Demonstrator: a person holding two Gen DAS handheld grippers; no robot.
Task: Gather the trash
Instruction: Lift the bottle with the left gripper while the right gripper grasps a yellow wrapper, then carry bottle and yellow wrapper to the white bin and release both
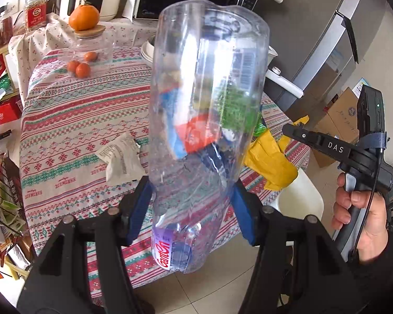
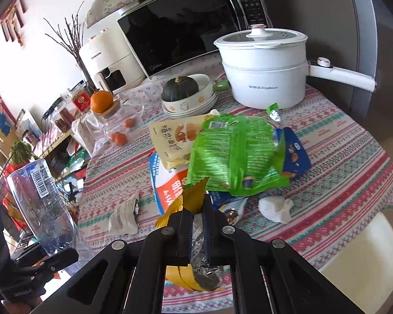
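a clear bottle [image 1: 204,110], its base cut away and its capped neck pointing down, stands clamped in the left tongs [image 1: 192,209], whose blue pads [image 1: 141,209] press its lower body from both sides; by the look of it the open end is kept uppermost so that the bottle can serve as a bin for the scraps. to the right of the bottle the right tongs [image 2: 196,225] are closed on a yellow wrapper [image 2: 194,196] with a silver foil lining, pinched flat between the jaws with its torn yellow tip standing above them, off the surface [image 2: 340,157]. the wrapper is just beside the bottle's side and below its open rim, not yet inside, so the likely next step is to carry it up and over that rim.

beyond the bottle, more trash lies loose on the patterned cloth: a green bag [image 2: 235,151] atop a heap with a cream pouch [image 2: 173,136], a blue packet [image 2: 296,151] and an orange-and-white packet [image 2: 170,191]. a crumpled white tissue [image 2: 275,206] sits to the right of the heap, and a small printed sachet [image 2: 125,214] lies nearest the bottle. farther back from the bottle stand a white pot [image 2: 264,65], a dark squash [image 2: 179,87] in stacked bowls, a jar [image 2: 112,120] topped by an orange, and a microwave [image 2: 183,28]. a person's hand [image 1: 364,217] grips the right tool's handle.
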